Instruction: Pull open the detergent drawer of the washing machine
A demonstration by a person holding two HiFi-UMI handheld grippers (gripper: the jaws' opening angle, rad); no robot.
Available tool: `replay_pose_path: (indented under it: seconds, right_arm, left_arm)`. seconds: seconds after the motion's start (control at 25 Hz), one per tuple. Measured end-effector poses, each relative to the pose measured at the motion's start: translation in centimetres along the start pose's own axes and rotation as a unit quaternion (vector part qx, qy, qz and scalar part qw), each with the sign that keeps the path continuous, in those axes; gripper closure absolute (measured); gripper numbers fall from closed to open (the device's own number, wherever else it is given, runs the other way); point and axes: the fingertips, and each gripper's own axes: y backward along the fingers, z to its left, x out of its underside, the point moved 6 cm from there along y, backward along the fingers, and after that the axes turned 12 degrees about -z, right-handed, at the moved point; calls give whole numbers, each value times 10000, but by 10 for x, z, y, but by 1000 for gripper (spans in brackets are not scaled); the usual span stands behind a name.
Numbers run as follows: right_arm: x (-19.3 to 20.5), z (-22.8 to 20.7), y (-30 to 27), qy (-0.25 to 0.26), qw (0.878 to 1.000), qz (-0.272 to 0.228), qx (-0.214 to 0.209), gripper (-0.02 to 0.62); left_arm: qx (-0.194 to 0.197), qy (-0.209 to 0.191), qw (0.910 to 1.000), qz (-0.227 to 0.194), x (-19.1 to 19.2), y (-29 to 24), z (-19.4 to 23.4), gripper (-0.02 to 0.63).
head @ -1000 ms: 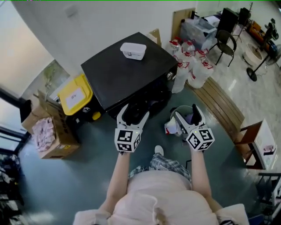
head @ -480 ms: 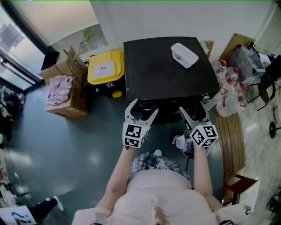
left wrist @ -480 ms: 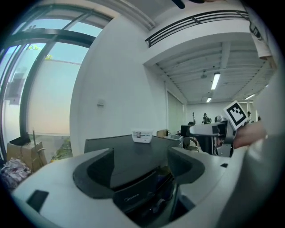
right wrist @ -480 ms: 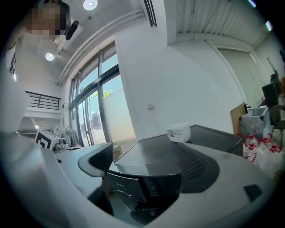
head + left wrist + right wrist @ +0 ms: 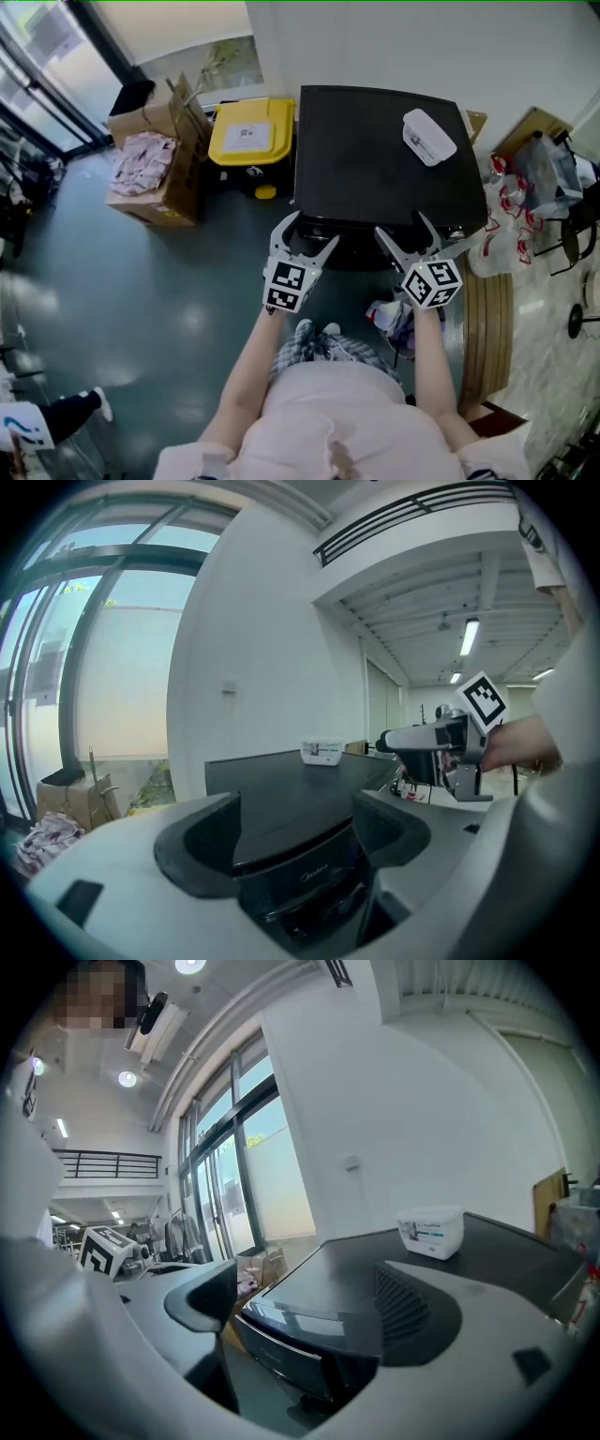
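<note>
Grey-green floor runs up to the black washing machine (image 5: 375, 150) against the white wall. My left gripper (image 5: 307, 234) and right gripper (image 5: 405, 232) hover at its front top edge, jaws spread, both empty. I judge this the approach: the detergent drawer must sit in the front panel (image 5: 309, 855), but I can't pick it out, so next I must find its lip. A white tub (image 5: 428, 137) rests on the machine's top and a yellow-lidded bin (image 5: 249, 131) stands just beside its left. Neither is in the way.

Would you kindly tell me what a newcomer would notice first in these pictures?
The big black washing machine stands mid-picture against the white wall, a small white tub on its top toward the right rear. Both the left gripper and the right gripper hang at its front edge, jaws apart and empty. A yellow-lidded bin sits just left of the machine.
</note>
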Motion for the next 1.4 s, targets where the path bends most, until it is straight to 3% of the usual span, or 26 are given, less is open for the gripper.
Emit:
replay_pose_path:
  seconds: [0.2, 0.36, 0.52, 0.72, 0.84, 0.92, 1.12, 1.24, 1.4]
  right_arm:
    - [6, 12, -21, 394, 9954, 594, -634, 144]
    - [19, 23, -35, 889, 9788, 1246, -1364, 144]
    - [35, 31, -49, 1559, 9460, 1936, -2080, 144]
    - [65, 46, -59, 2104, 8922, 2766, -2883, 146]
    - [84, 52, -60, 2449, 8570, 3202, -3209, 146]
    - [94, 55, -59, 2552, 8408, 3388, -3365, 146]
    - [112, 61, -58, 2747, 8136, 3668, -3579, 147]
    - [119, 61, -56, 2781, 8043, 3795, -3629, 149]
    - [122, 60, -55, 2801, 7956, 3935, -3658, 153]
  left_arm:
    - [373, -306, 9974, 526, 2, -9, 9, 247]
    - [852, -628, 9887, 1063, 9, -20, 11, 247]
    - [1422, -929, 9699, 1743, 21, -31, 12, 247]
    - [2099, -1309, 9372, 2461, 41, -34, 8, 247]
    - [2376, -1511, 9196, 2740, 51, -36, 4, 247]
    - [2481, -1576, 9133, 2821, 56, -38, 1, 247]
    - [2628, -1749, 9004, 2994, 66, -43, -2, 247]
    - [2717, -1738, 8920, 3167, 72, -42, -4, 247]
    - [2768, -1805, 8883, 3188, 74, -44, -3, 247]
